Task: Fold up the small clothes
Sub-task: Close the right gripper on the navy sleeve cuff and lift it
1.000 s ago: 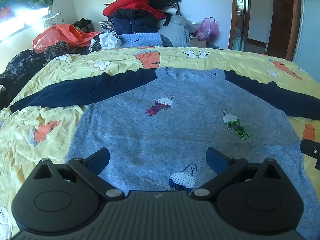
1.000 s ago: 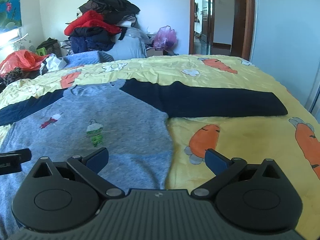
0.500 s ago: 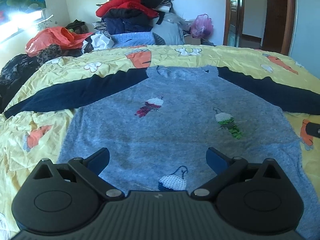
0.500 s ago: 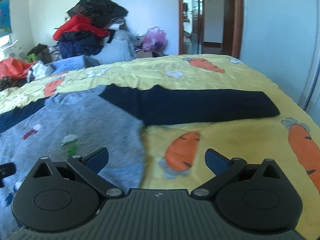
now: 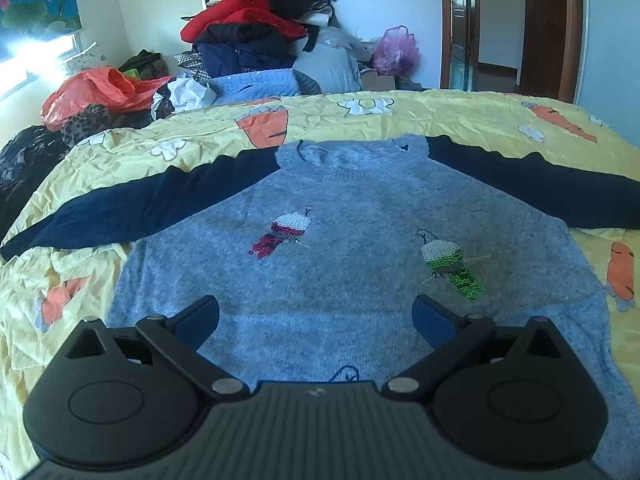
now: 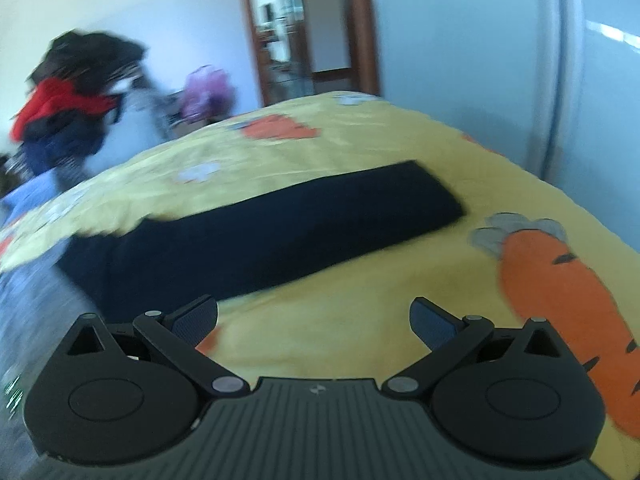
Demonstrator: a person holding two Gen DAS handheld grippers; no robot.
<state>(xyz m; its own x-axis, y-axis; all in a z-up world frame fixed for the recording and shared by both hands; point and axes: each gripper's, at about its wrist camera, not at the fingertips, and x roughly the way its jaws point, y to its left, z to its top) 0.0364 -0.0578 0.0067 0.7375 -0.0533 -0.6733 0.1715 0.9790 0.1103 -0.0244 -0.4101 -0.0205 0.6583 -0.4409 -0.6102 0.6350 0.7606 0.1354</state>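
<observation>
- Left wrist view, at 9 o'clock: a crinkly red plastic bag point(image 5: 90, 92) sits beyond the bed's edge, with dark leopard-patterned cloth just beneath it.
- One yellow bedsheet point(image 5: 132, 160) covers the bed, wrinkled cotton printed with orange carrots and white flowers.
- One sweater point(image 5: 352, 248) lies flat and face up on the sheet, filling the middle of the view, neckline at 12 o'clock. Its body is fuzzy grey-blue knit; its two sleeves are smooth navy, spread straight out toward 9 and 3 o'clock.
- Two sequinned birds show fully on the chest: a red-and-white one point(image 5: 286, 230) at left and a green-and-white one point(image 5: 450, 262) at right. A third motif peeps out at 6 o'clock, mostly hidden behind the gripper body.
- Left gripper point(image 5: 316, 314) hangs over the sweater's lower half, its two blue-padded fingers spread wide with nothing between them.
- At 12 o'clock against the wall, a heap of clothes point(image 5: 256, 28) is stacked: black on top, red below, then navy. A pink-purple plastic bag point(image 5: 396, 54) rests to its right, near a wooden door frame.
- Right wrist view, blurred: the right navy sleeve point(image 6: 272, 232) stretches as one long flat band from 9 o'clock toward 2 o'clock across the sheet.
- Right gripper point(image 6: 314, 316) hangs above bare sheet just below that sleeve, fingers wide apart and empty.
- One large printed carrot point(image 6: 560, 300) lies at 4 o'clock.
</observation>
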